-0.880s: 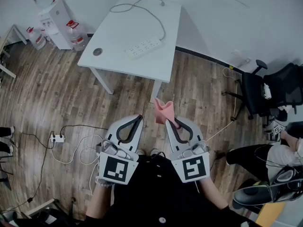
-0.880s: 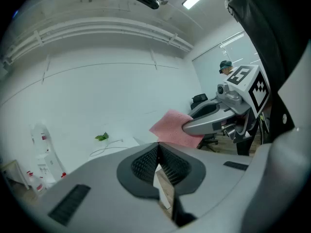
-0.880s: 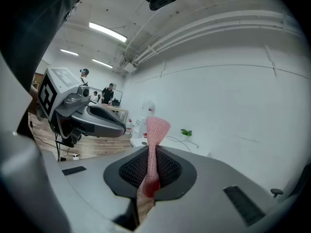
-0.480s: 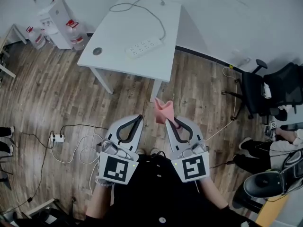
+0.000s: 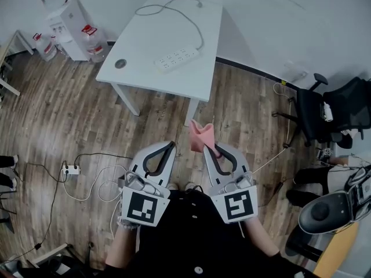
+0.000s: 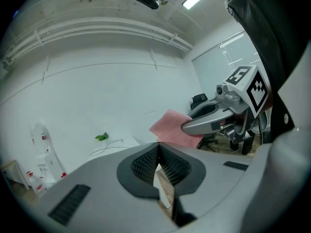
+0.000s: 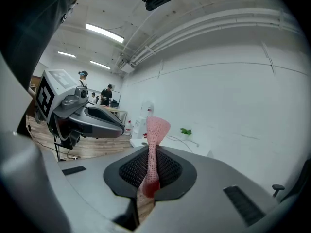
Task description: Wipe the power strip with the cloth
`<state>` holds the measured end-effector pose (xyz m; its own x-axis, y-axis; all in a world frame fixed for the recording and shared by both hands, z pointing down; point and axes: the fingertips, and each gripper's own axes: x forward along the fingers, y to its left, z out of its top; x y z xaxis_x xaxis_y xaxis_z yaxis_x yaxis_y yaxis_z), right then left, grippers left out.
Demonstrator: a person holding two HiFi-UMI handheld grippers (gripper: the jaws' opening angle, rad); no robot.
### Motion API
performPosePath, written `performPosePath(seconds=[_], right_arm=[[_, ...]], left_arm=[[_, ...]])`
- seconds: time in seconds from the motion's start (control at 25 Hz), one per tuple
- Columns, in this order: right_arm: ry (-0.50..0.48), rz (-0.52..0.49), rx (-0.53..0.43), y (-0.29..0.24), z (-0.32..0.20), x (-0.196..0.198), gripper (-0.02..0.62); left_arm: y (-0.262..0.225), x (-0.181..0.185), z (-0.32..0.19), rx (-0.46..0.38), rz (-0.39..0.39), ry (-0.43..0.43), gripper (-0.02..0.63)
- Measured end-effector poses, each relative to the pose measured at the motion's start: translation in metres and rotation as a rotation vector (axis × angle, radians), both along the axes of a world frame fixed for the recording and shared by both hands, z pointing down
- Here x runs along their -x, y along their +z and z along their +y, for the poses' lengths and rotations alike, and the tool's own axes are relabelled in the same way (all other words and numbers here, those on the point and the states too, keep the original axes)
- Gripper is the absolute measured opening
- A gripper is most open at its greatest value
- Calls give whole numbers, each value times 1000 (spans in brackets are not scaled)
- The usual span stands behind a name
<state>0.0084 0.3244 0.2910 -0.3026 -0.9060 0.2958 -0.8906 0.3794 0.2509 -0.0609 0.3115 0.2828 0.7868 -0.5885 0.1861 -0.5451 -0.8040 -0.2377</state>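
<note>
Wood-plank floor (image 5: 69,126) surrounds the white table (image 5: 145,45), and the power strip (image 5: 177,57) lies on it, well apart from me. My left gripper (image 5: 168,145) is closed on nothing. My right gripper (image 5: 207,151) pinches the pink cloth (image 5: 201,136). I judge wiping hasn't begun: next I must step closer and lower the cloth onto the strip.

Even, soft indoor light. Glare is thrown by long white ceiling light strips (image 7: 104,33) at 11 o'clock. Edges are bent, corners darkened.
</note>
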Motion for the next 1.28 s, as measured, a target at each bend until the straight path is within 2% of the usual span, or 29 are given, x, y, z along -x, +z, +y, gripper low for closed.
performPosePath(seconds=[0.4,1.04,1.28], right_arm=[[20,11,8,3,-4,1,49],[76,38,-37,0,-18,29,49],[72,36,-13,1,-25,28,50]], left_arm=[[1,5,-3,-1,6,9,14],[5,43,-16,-25,18,46,14],[0,34,-30,-36,29,57,14]])
